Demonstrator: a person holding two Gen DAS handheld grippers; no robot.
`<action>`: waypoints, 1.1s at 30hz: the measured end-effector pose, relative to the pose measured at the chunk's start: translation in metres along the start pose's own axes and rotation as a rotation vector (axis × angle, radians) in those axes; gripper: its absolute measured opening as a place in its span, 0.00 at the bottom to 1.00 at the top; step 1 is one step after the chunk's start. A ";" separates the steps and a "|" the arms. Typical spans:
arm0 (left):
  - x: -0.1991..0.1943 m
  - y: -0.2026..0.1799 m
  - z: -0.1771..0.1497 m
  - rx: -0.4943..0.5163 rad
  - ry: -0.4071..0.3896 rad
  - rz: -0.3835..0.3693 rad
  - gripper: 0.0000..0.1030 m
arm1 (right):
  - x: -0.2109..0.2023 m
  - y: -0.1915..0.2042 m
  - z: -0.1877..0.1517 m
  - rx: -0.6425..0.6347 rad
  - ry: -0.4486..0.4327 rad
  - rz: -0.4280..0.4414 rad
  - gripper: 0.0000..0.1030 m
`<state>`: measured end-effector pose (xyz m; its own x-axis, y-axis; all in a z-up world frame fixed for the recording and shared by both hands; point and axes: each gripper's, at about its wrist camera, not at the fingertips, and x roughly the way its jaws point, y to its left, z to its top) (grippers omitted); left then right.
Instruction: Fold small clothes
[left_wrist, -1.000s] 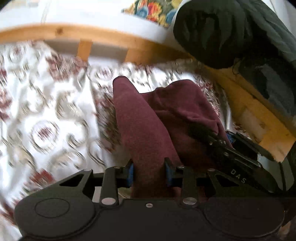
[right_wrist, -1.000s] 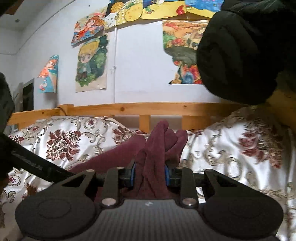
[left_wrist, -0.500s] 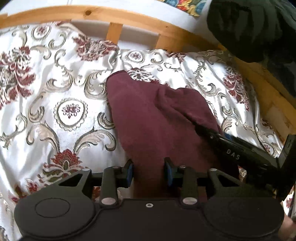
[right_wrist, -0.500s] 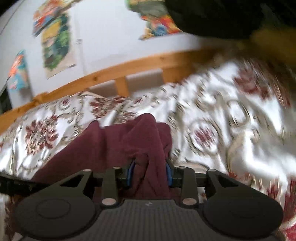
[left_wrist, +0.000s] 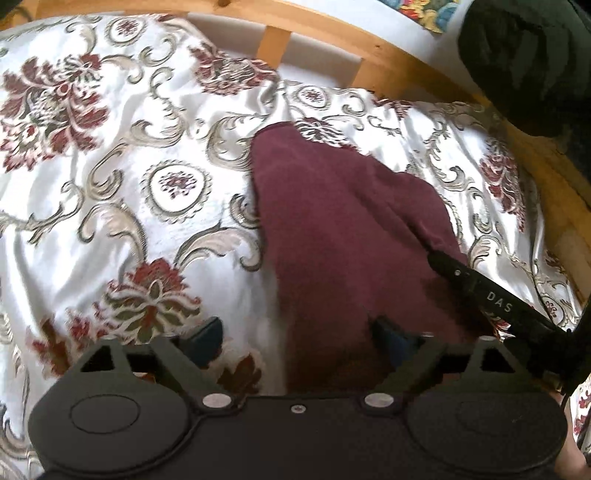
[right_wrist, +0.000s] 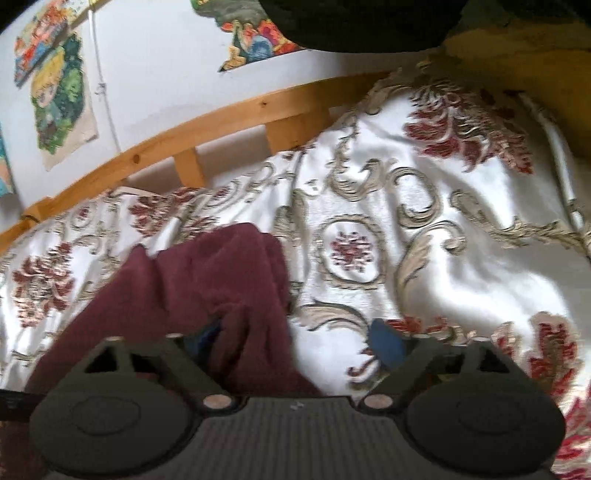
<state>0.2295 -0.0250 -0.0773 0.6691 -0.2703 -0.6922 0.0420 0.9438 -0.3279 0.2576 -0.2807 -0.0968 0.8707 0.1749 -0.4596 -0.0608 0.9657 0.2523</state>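
Note:
A small maroon garment (left_wrist: 351, 240) lies folded lengthwise on the floral bedspread (left_wrist: 110, 206). My left gripper (left_wrist: 297, 339) hovers over its near end with jaws opening wide. The cloth lies between the fingers, close to the right finger, and the pads do not press it. In the right wrist view the same garment (right_wrist: 207, 280) is bunched at the lower left. My right gripper (right_wrist: 295, 339) is opening too, with the cloth loose beside its left finger. One black finger of the right gripper (left_wrist: 491, 295) rests along the garment's right edge in the left wrist view.
A wooden bed rail (left_wrist: 388, 70) runs along the far edge of the bedspread. A dark bulky garment (left_wrist: 528, 62) hangs at the upper right. Colourful pictures (right_wrist: 59, 92) are stuck on the white wall behind.
Both grippers were shut on the maroon garment and have let go, their jaws spread wide. Both came down, and the garment now lies on the bedspread.

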 end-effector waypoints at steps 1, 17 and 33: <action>-0.001 0.000 -0.001 -0.006 0.004 0.002 0.92 | -0.001 0.001 0.000 -0.012 -0.001 -0.016 0.92; -0.043 -0.032 -0.014 0.120 -0.074 0.022 0.99 | -0.044 0.024 0.017 -0.198 -0.114 -0.132 0.99; -0.129 -0.054 -0.016 0.140 -0.302 0.015 0.99 | -0.163 0.032 0.033 -0.225 -0.330 -0.108 1.00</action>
<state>0.1290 -0.0444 0.0191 0.8593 -0.2073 -0.4676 0.1179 0.9698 -0.2134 0.1296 -0.2841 0.0143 0.9855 0.0343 -0.1659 -0.0333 0.9994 0.0086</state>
